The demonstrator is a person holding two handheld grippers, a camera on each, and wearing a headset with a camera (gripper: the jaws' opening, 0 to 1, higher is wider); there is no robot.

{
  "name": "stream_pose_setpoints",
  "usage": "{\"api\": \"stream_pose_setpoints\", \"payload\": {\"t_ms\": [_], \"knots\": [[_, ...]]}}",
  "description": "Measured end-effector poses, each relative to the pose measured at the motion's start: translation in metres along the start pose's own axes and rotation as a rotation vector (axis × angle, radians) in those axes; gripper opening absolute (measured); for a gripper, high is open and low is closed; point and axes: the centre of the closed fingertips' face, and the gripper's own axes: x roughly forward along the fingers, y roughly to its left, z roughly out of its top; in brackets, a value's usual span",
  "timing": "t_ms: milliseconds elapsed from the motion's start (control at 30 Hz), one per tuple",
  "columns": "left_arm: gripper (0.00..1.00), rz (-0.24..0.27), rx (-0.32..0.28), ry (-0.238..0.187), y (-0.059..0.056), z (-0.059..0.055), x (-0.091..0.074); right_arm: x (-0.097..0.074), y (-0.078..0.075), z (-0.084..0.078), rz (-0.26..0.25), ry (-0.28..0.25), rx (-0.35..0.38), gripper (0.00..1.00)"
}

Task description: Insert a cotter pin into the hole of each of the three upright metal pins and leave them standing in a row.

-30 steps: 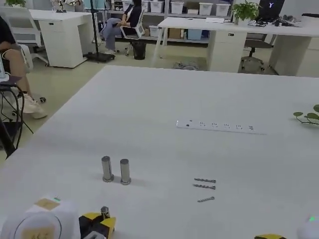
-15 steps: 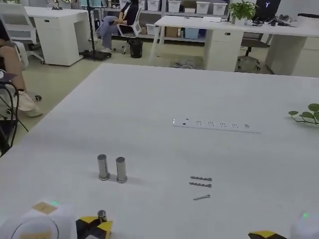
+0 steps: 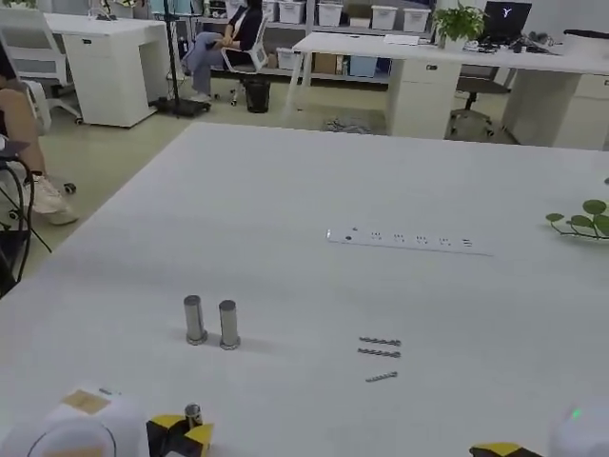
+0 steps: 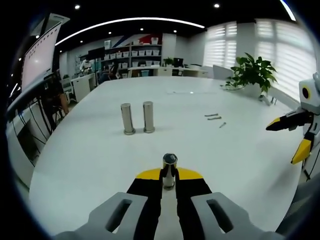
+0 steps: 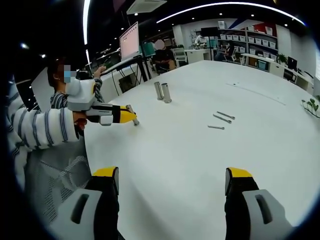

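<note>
Three metal pins: the first standing pin (image 3: 195,319) and the second standing pin (image 3: 228,325) are upright, just beside each other, at lower left of the head view; the held pin (image 4: 169,167) sits low in the centre of the left gripper view.
Left gripper (image 3: 186,427): clamped on the held pin, which stands upright between the yellow tips at the bottom left edge of the head view.
Pin to claw: both standing pins lie ahead of the left gripper, above the held pin in its own view, apart from it.
Cotter pins (image 3: 379,352): three lie loose on the workbench (image 3: 285,190), lower centre-right of the head view, well apart from the metal pins.
Right gripper (image 5: 171,172): jaws spread wide with nothing between them; the cotter pins are upper right of centre in its view, well ahead.
Step in hand: probably fetching a cotter pin for the held pin.
Doing it well: take one cotter pin by its head, leaving the legs free; hold the metal pin upright and steady, hole turned toward the right gripper. The hole is too small to make out.
</note>
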Motion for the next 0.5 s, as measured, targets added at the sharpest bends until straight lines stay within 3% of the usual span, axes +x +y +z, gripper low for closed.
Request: {"api": "stream_pose_setpoints", "payload": {"t_ms": [167, 233, 500], "knots": [[0.08, -0.031, 0.015, 0.029, -0.001, -0.004, -0.006, -0.001, 0.001, 0.002, 0.001, -0.001, -0.009, 0.86], [0.11, -0.051, 0.048, 0.038, -0.002, -0.004, -0.010, -0.001, 0.001, 0.001, 0.003, 0.004, -0.013, 0.86], [0.41, -0.168, 0.061, 0.027, -0.011, 0.003, -0.035, -0.003, 0.002, 0.002, 0.001, 0.010, -0.025, 0.86]]}}
